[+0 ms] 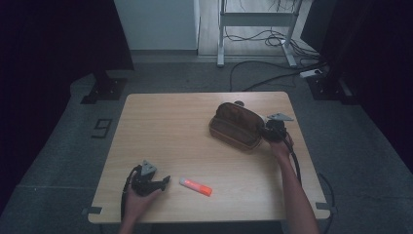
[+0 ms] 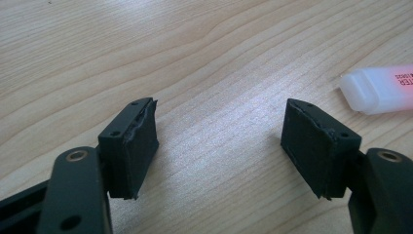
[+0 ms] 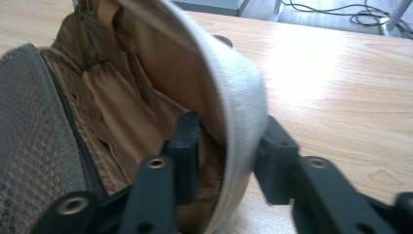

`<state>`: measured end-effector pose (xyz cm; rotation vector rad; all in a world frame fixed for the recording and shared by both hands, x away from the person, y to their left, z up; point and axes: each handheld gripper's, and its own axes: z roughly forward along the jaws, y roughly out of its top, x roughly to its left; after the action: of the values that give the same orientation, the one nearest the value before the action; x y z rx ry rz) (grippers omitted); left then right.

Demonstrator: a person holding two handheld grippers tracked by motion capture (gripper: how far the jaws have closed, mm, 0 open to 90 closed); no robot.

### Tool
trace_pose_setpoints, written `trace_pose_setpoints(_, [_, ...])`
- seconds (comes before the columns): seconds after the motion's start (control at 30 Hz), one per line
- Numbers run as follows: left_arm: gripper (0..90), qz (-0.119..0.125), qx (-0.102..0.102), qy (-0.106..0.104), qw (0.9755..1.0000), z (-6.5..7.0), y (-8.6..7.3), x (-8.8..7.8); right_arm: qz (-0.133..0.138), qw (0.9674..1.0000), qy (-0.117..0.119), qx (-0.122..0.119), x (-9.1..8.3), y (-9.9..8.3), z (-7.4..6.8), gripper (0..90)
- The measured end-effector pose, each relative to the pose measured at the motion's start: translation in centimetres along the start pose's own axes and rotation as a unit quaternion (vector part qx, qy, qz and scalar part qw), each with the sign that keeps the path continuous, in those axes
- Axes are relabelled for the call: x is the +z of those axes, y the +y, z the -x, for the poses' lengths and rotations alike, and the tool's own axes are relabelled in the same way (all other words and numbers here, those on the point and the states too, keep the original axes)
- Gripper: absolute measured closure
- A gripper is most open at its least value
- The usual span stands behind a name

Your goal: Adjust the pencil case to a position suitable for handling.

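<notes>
R gripper (image 3: 226,146) pinches soft brown fabric pouch (image 1: 236,126) wall, mesh lining inside.

Pouch (image 1: 236,126) behind highlighter (image 1: 195,186), rightward

Light wood table (image 1: 170,146) sitting on grey carpet (image 1: 58,156), black cables (image 1: 263,78) snaking over the floor behind it (near a white desk frame (image 1: 255,22)), dark curtains (image 1: 53,39) either side.

A brown fabric pouch (image 1: 236,126) is lying open on the far right part of the desk (image 1: 170,131), its mesh pocket and tan lining showing, its pale edge standing up; near the front edge, an orange-and-white marker (image 1: 195,186) is lying flat.
</notes>
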<state>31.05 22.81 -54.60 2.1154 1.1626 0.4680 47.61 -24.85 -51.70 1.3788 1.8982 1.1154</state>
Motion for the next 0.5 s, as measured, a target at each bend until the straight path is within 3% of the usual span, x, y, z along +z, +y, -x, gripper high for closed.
trace_pose_setpoints(0.13, [28.9,0.0,0.0,0.0,1.0,0.0,0.0,0.0,0.0,0.9998,0.017,0.008,-0.13,-0.01,0.42,73.8])
trace_pose_setpoints(0.5, [28.9,0.0,0.0,0.0,1.0,0.0,0.0,0.0,0.009,0.9986,0.05,0.009,-0.47,0.01,0.63,79.8])
